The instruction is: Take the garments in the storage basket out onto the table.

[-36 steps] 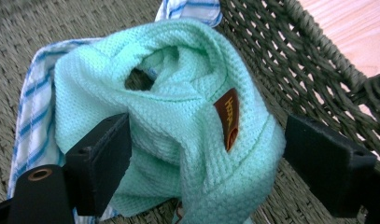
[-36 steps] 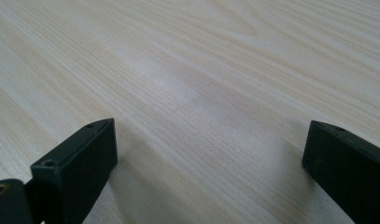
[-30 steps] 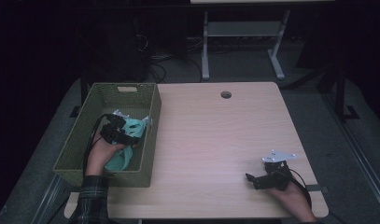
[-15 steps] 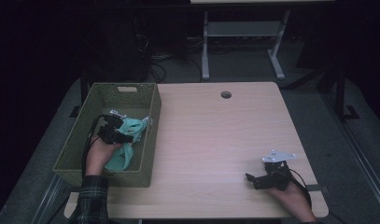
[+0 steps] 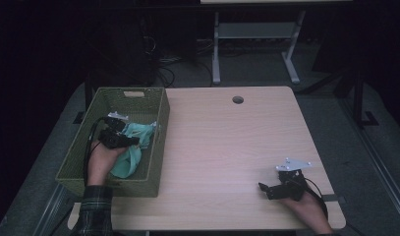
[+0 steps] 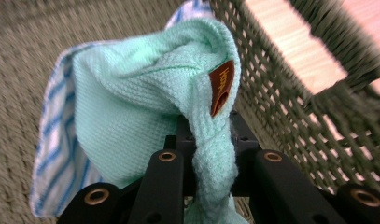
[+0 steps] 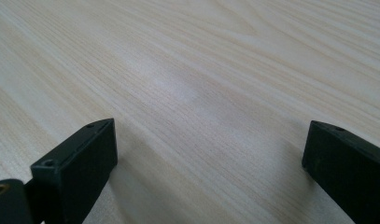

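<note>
A mint-green knit cloth (image 5: 134, 156) lies bunched in the green woven basket (image 5: 131, 90) at the table's left. My left gripper (image 5: 132, 141) is inside the basket. Its jaws have just been closing and are now shut on a twisted fold of the cloth (image 6: 131, 93), which bears a small brown tag. In the left gripper view the fold runs between the two black jaws of the left gripper (image 6: 215, 158). A blue-and-white striped cloth (image 6: 52, 140) lies under the mint one. My right gripper (image 5: 264, 189) rests low over the table's near right part, open (image 7: 211, 144) with bare wood between its jaws.
The basket's woven wall (image 6: 290, 93) stands close on the right of the held cloth. The light wooden table (image 5: 227, 147) has a round cable hole (image 5: 238, 100) near its far edge. Beyond it are a dark floor and a white desk frame (image 5: 217, 54).
The left jaws closed on the mint cloth and gathered it into a bunch; the hand shifted only slightly. The right gripper has not moved.
</note>
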Demonstrator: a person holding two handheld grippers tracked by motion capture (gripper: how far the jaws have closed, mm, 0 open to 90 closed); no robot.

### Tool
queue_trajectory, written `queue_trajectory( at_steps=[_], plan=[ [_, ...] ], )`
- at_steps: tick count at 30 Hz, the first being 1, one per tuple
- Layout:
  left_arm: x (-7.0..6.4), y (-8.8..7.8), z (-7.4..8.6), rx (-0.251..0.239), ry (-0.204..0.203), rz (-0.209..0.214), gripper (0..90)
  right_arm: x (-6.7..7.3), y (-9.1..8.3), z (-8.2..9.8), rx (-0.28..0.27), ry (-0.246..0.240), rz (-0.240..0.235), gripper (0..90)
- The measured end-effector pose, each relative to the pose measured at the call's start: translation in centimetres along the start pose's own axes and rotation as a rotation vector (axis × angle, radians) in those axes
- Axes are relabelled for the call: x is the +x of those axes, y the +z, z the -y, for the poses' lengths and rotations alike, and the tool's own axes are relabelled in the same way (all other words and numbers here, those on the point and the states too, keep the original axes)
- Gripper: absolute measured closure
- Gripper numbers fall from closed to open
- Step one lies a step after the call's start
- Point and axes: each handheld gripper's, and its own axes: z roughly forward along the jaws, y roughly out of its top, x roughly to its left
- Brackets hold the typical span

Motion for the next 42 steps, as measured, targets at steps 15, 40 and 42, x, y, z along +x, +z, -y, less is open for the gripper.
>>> queue_trajectory(
  at_steps=[15,40,42],
  plan=[
    [0.1,-3.3,-0.3,-0.194,-0.037,0.072,78.0,0.0,0.0,0.0,0.0,0.0,0.0,2.7],
    [-0.1,-9.1,-2.7,-0.388,-0.035,0.211,78.0,0.0,0.0,0.0,0.002,0.003,-0.001,2.7],
    [-0.2,-9.4,-3.0,-0.401,-0.034,0.229,78.0,0.0,0.0,0.0,0.002,0.003,-0.001,2.7]
  ],
)
